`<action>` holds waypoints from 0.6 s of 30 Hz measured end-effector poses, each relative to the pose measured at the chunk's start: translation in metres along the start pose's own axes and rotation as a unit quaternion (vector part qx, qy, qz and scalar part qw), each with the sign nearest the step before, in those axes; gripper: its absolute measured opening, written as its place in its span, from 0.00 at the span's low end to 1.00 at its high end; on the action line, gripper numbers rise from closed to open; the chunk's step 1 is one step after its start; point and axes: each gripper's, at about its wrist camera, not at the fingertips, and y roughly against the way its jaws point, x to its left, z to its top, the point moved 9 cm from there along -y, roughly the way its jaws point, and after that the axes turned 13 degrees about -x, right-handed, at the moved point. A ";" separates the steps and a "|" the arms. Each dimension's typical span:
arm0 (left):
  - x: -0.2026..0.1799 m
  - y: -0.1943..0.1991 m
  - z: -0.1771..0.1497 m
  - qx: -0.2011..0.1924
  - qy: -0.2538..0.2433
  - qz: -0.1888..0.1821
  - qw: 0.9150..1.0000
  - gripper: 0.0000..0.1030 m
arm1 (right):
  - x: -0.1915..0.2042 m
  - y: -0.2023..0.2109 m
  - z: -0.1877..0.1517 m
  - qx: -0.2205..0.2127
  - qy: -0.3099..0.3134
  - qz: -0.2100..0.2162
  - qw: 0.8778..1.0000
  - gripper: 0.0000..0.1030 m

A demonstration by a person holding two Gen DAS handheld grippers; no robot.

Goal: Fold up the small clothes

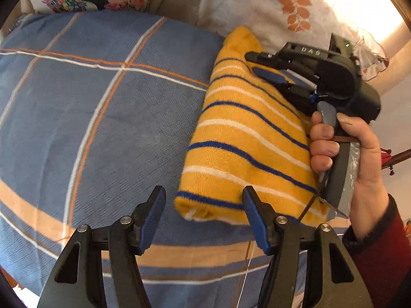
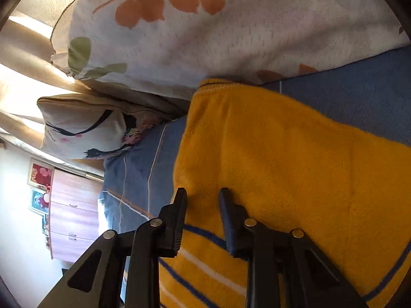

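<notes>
The folded yellow striped garment (image 1: 246, 138) lies on the bed (image 1: 102, 107), soft, light and floppy, best pinched at an edge; both grippers' jaws are spread, holding nothing.

A yellow garment (image 1: 246, 138) with blue and white stripes lies on a blue bedcover (image 1: 102, 107) checked in orange and white; the white pillow (image 2: 205, 38) carries orange, seemingly leaf-shaped prints.
</notes>
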 end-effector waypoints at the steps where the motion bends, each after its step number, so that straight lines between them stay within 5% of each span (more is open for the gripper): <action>1: 0.001 0.009 0.001 -0.009 -0.005 0.002 1.000 0.59 | 0.003 0.005 0.000 0.000 -0.002 0.006 1.000 0.26; 5: 0.008 0.040 0.001 -0.038 -0.013 0.017 0.999 0.59 | 0.014 0.045 -0.002 -0.034 -0.002 0.044 0.998 0.47; 13: 0.017 0.064 -0.005 -0.064 -0.020 0.036 0.997 0.60 | -0.057 0.120 -0.020 -0.091 -0.066 0.031 0.993 0.49; 18: 0.012 0.060 0.004 -0.071 -0.053 0.041 0.995 0.60 | -0.110 0.168 -0.046 -0.115 -0.090 -0.047 0.988 0.56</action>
